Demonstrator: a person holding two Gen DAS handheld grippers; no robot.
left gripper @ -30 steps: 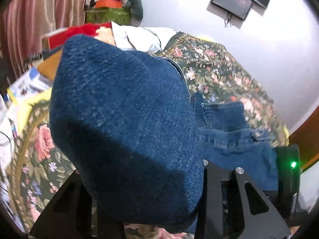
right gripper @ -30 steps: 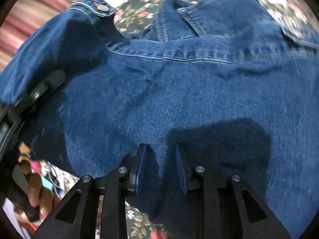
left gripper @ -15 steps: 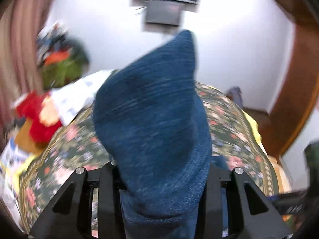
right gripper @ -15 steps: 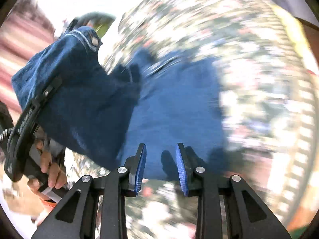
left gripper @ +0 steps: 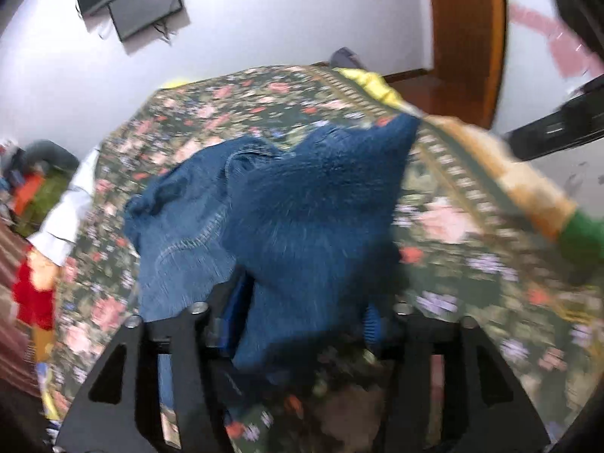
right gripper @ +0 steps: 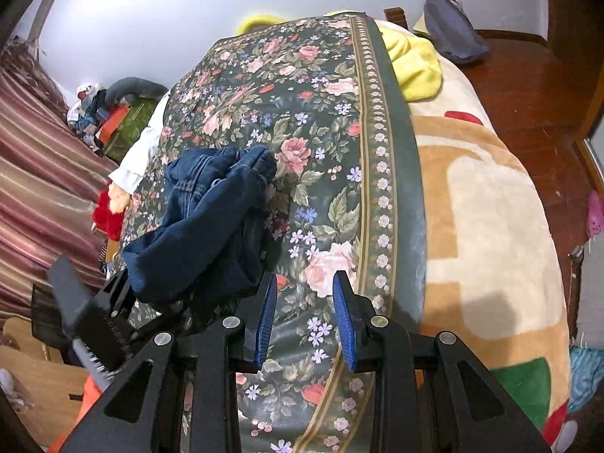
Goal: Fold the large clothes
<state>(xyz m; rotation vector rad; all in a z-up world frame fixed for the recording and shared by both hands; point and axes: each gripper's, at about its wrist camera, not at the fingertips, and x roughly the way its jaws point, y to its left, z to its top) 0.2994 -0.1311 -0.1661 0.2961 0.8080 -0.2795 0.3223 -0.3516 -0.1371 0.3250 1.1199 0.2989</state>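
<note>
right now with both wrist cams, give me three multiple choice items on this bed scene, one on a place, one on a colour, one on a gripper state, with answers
1. Where does the denim garment lie?
A. on the floral bedspread
B. on the wooden floor
C. on the yellow blanket

2. What colour are the pads on the right gripper's fingers?
A. red
B. blue
C. white

3. How does the right gripper stand?
A. shut on the denim
B. shut on the bedspread
C. open, with nothing between its fingers

Answers:
1 A, the denim is bunched on the floral bedspread, one end lifted in the left gripper.
2 B, both pads show blue in the right wrist view.
3 C, a clear gap shows only bedspread beyond the fingers.
</note>
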